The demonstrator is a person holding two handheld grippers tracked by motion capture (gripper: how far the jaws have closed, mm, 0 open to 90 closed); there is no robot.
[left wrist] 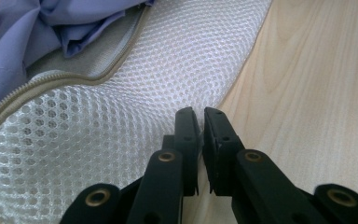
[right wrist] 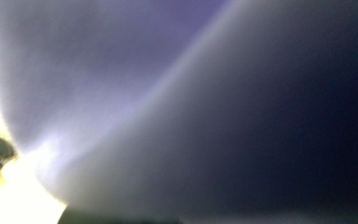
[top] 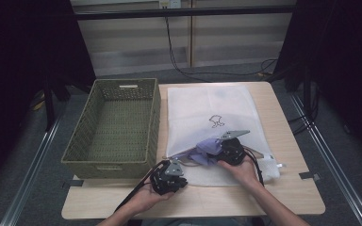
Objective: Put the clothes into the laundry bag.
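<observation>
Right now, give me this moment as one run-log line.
left claw: shut on mesh bag edge | right claw: buried in lilac garment, state unclear | garment partly in bag | basket beside

Dim high view, dark edges, right gripper view blurred, glaring

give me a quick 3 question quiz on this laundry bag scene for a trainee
1. True or false: the woven basket holds folded clothes.
2. What does the left gripper pinch? A) the mesh laundry bag's edge B) the basket's rim C) a cable
3. What colour is the cloth at the bag's zipped opening, by the right gripper?

Key
1. False; it is empty.
2. A
3. Purple.
</observation>
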